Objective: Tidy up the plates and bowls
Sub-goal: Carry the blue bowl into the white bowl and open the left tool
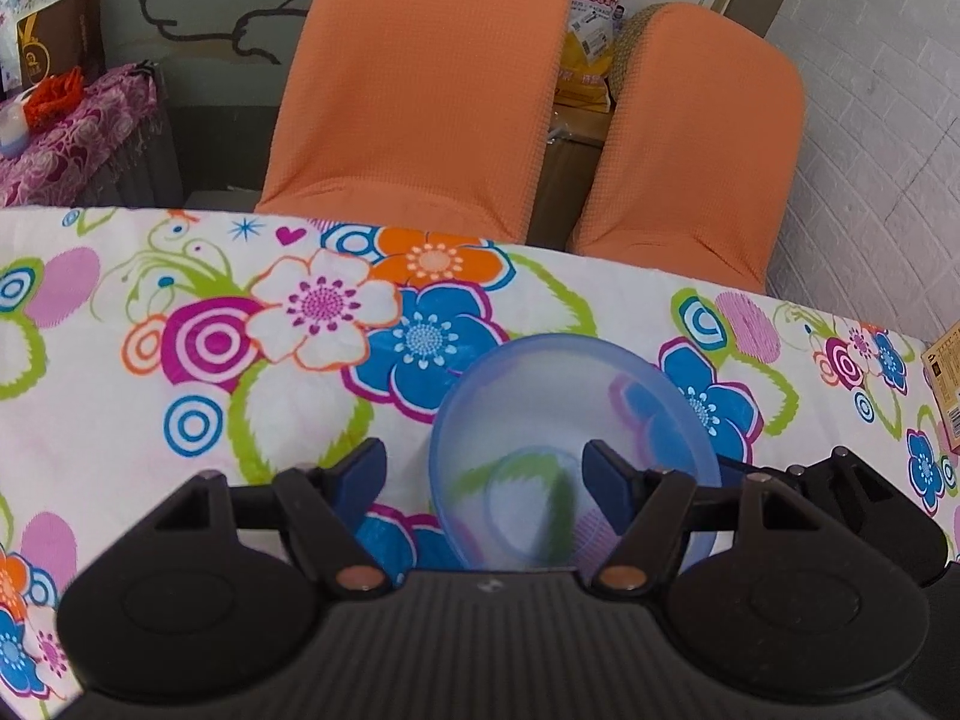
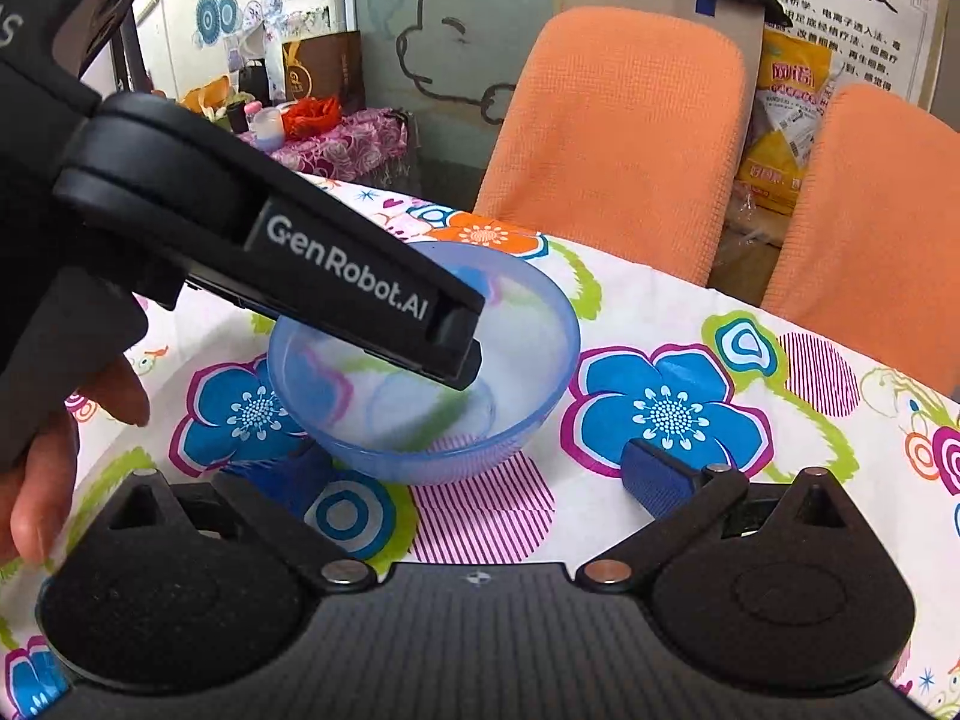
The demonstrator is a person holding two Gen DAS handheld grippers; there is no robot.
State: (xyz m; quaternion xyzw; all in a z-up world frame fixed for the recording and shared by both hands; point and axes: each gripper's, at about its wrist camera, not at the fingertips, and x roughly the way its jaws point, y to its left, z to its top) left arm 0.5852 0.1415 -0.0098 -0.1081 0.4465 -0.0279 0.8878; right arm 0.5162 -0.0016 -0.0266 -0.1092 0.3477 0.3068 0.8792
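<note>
Step in hand, by the look of it: grabbing the blue bowl [image 2: 426, 360] for sorting; no plates or other bowls in view, so destination unknown. Bowl upright on the floral-cloth counter [image 1: 180, 312], nr the far edge, just in front of the two orange chairs [image 1: 420, 78]. Left hand-held gripper [image 1: 485, 474] spread apart, straddling the bowl's left rim: one blue pad [image 1: 606, 483] inside the bowl, the other outside, left of the bowl. Not clenched yet; contact w/ the wall can't be told. From the right wrist view, left hand-held gripper [image 2: 462, 354] angled down into the bowl from its left, tip low inside, a person's hand [image 2: 54, 420] behind it, left of the bowl. Right hand-held gripper [image 2: 474, 474] released, empty, held low just in front of the bowl, level w/ the cloth. Next move prob calls for: closing left jaws on the rim wall, then a straight lift; thin translucent plastic, light, likely to tip if pinched off-centre.
</note>
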